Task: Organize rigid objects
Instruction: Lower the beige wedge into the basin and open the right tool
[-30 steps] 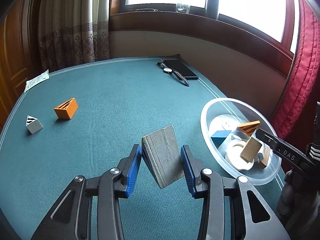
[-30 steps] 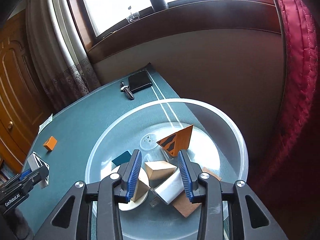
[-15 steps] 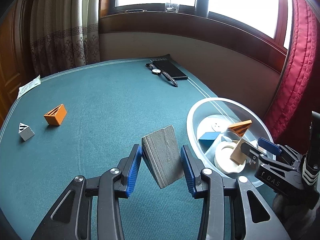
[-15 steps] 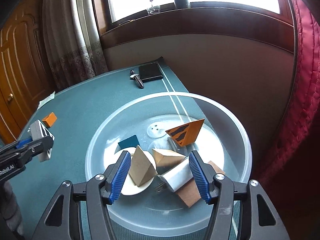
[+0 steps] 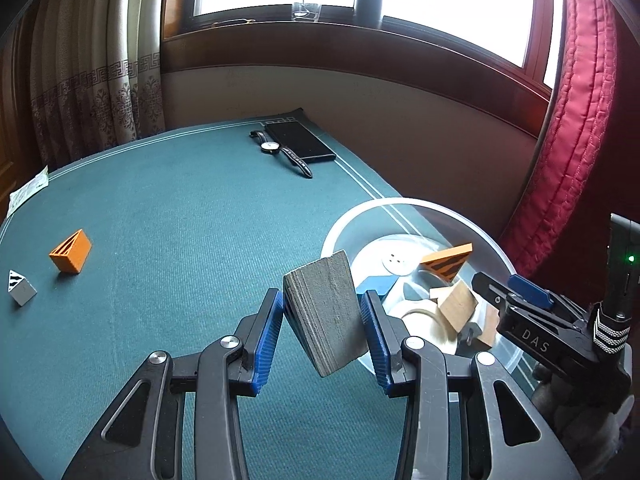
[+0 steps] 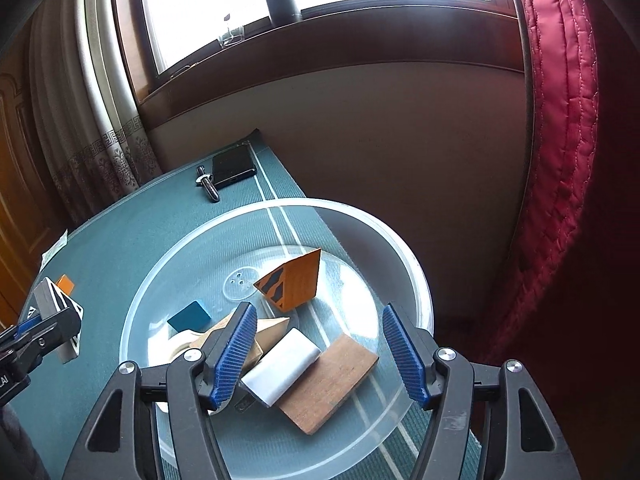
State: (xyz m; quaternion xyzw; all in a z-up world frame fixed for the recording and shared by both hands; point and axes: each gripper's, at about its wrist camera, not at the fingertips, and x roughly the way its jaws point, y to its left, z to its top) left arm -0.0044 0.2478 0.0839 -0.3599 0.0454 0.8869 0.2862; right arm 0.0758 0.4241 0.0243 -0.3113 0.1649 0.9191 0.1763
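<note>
My left gripper (image 5: 321, 299) is shut on a grey wedge block (image 5: 326, 314), carried above the green table just left of the clear bowl (image 5: 400, 204). Over that bowl (image 6: 416, 272) hangs my right gripper (image 6: 319, 312), its jaws opening with nothing pressed between the pads. Below it lie an orange striped wedge (image 6: 296, 284), a blue block (image 6: 190, 316), a white block (image 6: 280, 364), a brown slab (image 6: 332, 384) and a tan wooden wedge (image 6: 268, 328). An orange wedge (image 5: 71, 255) and a small white striped wedge (image 5: 20, 288) rest on the cloth at the far left.
A black phone (image 5: 300, 142) and a wristwatch (image 5: 280, 152) lie at the table's far edge. A paper slip (image 5: 28, 192) sits at the left rim. A red curtain (image 5: 568, 120) hangs close on the right, by the wall under the window sill.
The right jaws have spread wide and let go of the tan wooden wedge, which now lies in the bowl. My left gripper has carried the grey block closer to the bowl.
</note>
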